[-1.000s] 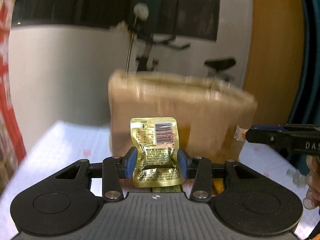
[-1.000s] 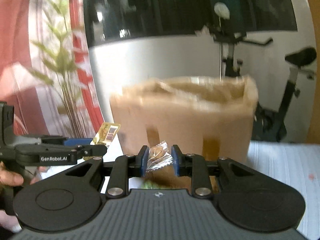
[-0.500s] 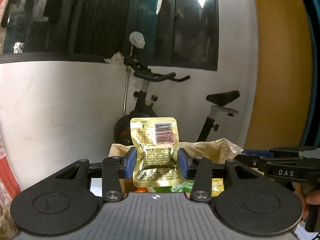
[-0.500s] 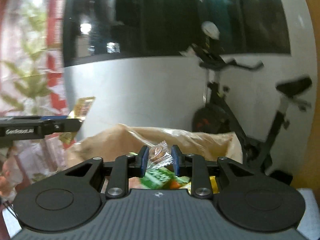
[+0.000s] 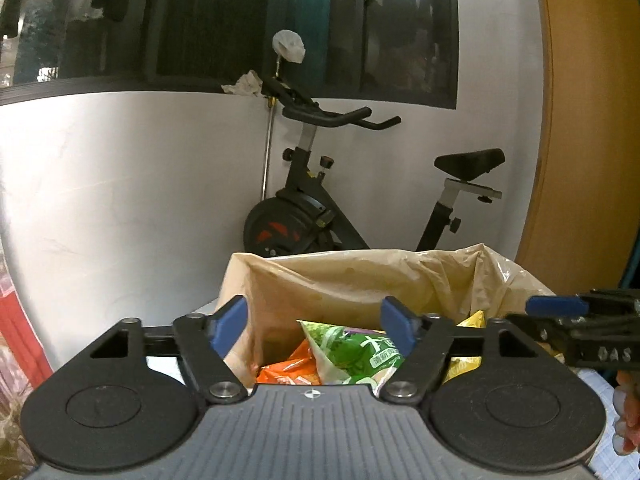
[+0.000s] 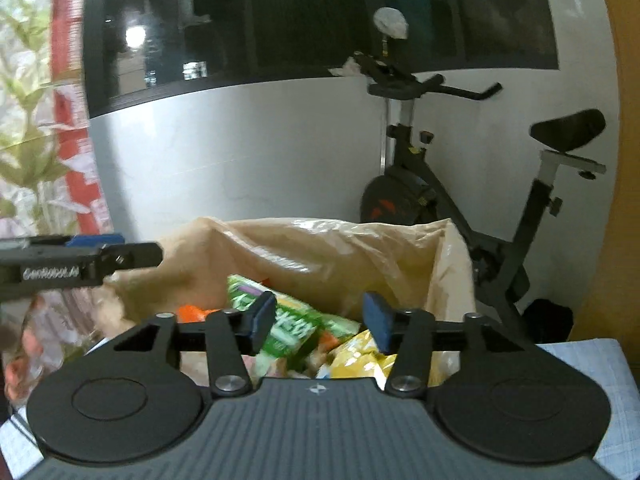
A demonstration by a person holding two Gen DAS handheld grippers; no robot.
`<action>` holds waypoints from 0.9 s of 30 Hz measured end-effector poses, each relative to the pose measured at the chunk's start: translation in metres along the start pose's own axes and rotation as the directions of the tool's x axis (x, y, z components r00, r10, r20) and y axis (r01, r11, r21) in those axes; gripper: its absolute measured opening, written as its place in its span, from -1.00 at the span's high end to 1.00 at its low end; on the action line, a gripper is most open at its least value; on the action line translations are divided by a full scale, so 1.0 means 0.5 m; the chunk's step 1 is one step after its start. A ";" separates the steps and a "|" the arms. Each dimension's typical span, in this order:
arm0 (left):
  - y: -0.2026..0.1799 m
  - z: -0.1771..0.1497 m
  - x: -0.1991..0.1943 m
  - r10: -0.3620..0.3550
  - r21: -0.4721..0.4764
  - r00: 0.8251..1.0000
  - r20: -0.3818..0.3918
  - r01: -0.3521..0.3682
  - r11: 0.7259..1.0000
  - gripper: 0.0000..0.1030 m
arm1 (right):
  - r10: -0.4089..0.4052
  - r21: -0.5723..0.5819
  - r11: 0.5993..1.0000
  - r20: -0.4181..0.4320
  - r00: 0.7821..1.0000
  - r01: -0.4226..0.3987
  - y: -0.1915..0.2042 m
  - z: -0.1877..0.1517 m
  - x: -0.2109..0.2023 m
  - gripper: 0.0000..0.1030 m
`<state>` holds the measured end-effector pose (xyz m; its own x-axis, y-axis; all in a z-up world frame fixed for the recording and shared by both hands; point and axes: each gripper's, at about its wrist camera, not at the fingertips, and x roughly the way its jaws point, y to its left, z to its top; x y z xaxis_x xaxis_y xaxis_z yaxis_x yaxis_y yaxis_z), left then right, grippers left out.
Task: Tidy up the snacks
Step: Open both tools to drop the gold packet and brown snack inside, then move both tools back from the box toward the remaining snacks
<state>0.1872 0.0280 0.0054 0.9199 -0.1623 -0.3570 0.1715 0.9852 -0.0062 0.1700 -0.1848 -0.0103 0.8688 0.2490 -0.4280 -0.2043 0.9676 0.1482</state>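
A tan paper bag lined with clear plastic (image 5: 360, 280) (image 6: 320, 252) stands open below both grippers. Inside lie a green snack packet (image 5: 352, 354) (image 6: 288, 328), an orange packet (image 5: 284, 372) and a yellow packet (image 6: 360, 354). My left gripper (image 5: 314, 326) hangs over the bag's mouth, its jaws opening with nothing between them. My right gripper (image 6: 320, 320) hovers over the bag too, jaws opening and empty. Each gripper shows at the side of the other's view: the right gripper (image 5: 568, 312), the left gripper (image 6: 100, 252). The gold sachet and the wrapped candy are out of sight.
A black exercise bike (image 5: 320, 208) (image 6: 460, 184) stands behind the bag against a white wall under a dark window. An orange-brown panel (image 5: 580, 140) rises at the right. A red-patterned curtain (image 6: 68, 132) hangs at the left. A light blue tablecloth (image 6: 592, 364) covers the table.
Both grippers rose from beside the bag to above its mouth. The left let go of the gold sachet and the right let go of the wrapped candy; both sets of jaws spread apart.
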 end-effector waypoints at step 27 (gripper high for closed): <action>0.049 -0.185 -0.165 0.002 -0.081 1.000 0.021 0.000 0.997 -0.69 | 0.057 -0.024 0.998 0.073 0.996 -0.055 0.023 -0.145 -0.144 -0.74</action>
<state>0.0826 0.0706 -0.0517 0.9277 -0.1613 -0.3368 0.1420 0.9865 -0.0814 0.0722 -0.1888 -0.0424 0.8865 0.3000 -0.3522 -0.2629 0.9531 0.1501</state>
